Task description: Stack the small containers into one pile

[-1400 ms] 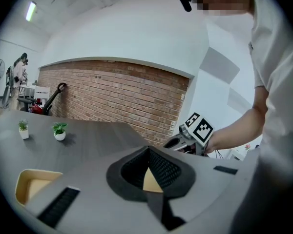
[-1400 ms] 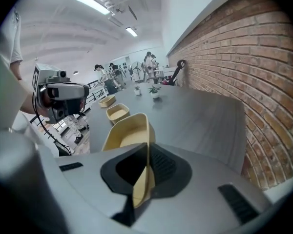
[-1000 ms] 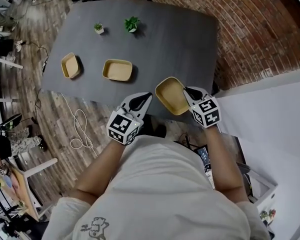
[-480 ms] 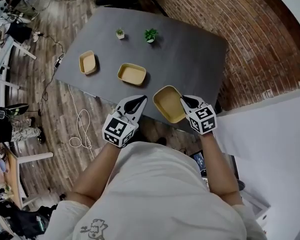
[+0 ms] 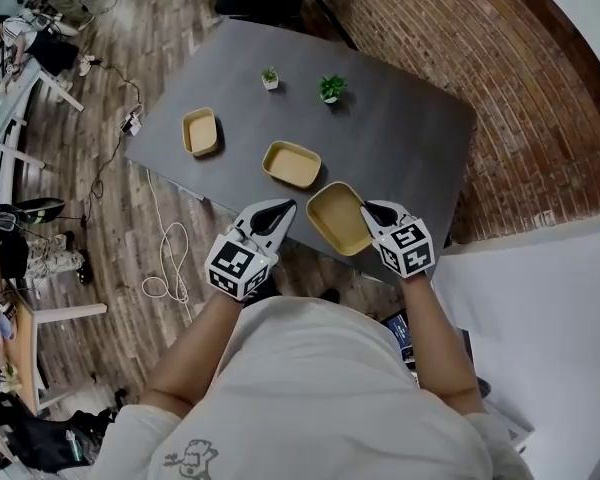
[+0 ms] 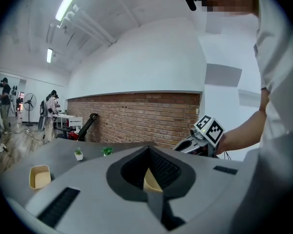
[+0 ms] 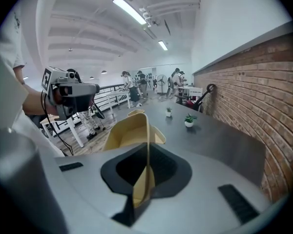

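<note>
So that it can nest into the middle container [image 5: 291, 164], your right gripper [image 5: 370, 208] pinches the rim of the carried container [image 5: 337, 218], centre frame; your left gripper [image 5: 288, 208] hangs closed, empty, beside it.

Head cam sits up top, staring almost straight down past the person's shoulders at the grey table [image 5: 410, 138], a fair way off. The left gripper [image 5: 286, 207] cam rides right behind its jaws, near level, facing the brick wall [image 6: 136, 116]. The right gripper [image 5: 366, 207] cam tips down along the table, wall on its right. All three catch the leafy plant [image 5: 331, 89] and its smaller neighbour [image 5: 270, 76]. Each gripper cam also spots the other gripper.
</note>
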The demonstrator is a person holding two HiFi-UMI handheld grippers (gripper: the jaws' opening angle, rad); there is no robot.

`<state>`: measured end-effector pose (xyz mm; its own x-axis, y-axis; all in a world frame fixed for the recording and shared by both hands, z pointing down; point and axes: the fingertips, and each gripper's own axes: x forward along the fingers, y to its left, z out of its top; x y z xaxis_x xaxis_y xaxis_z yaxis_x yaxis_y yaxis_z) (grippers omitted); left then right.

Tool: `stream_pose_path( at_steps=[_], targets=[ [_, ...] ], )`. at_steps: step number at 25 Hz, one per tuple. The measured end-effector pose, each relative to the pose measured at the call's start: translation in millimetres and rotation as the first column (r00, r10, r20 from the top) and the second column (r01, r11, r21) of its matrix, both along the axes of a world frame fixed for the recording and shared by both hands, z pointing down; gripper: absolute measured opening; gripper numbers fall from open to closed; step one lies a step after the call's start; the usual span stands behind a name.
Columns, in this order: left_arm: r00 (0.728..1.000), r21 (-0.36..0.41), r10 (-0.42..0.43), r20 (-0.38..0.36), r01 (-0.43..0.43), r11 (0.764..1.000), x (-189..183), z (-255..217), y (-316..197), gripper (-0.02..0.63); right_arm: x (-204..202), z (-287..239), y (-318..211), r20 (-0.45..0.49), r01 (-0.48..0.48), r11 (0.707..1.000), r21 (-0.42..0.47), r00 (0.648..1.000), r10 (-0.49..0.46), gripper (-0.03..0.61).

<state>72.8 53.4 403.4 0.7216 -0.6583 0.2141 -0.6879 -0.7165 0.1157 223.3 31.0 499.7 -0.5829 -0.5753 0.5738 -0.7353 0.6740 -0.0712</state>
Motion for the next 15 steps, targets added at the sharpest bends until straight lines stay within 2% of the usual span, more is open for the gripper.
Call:
stream_pose_path(
  at_steps=[4,8,15],
  targets=[
    [1.0,-0.012,0.014,-0.012,-0.015,1.0,-27.2,1.2,-15.8,0.011,-31.9,-4.7,-14.6,-0.006,0.008,1.0,0.001,1.0,-0.008,0.02],
    [0.997,0.019,0.069,0.022,-0.069,0.997,-51.2,-4.1,-33.5,0.011,-66.0,-9.4,-30.9,-0.016,0.006,1.0,0.009,1.0,-0.006,0.02],
    [0.99,0.036,0.137,0.015,-0.137,0.99,-104.9,-15.0,-65.9,0.011,-124.9,-15.4,-57.0,-0.013,-0.038,0.999,0.015,0.999,0.038,0.02]
  ],
)
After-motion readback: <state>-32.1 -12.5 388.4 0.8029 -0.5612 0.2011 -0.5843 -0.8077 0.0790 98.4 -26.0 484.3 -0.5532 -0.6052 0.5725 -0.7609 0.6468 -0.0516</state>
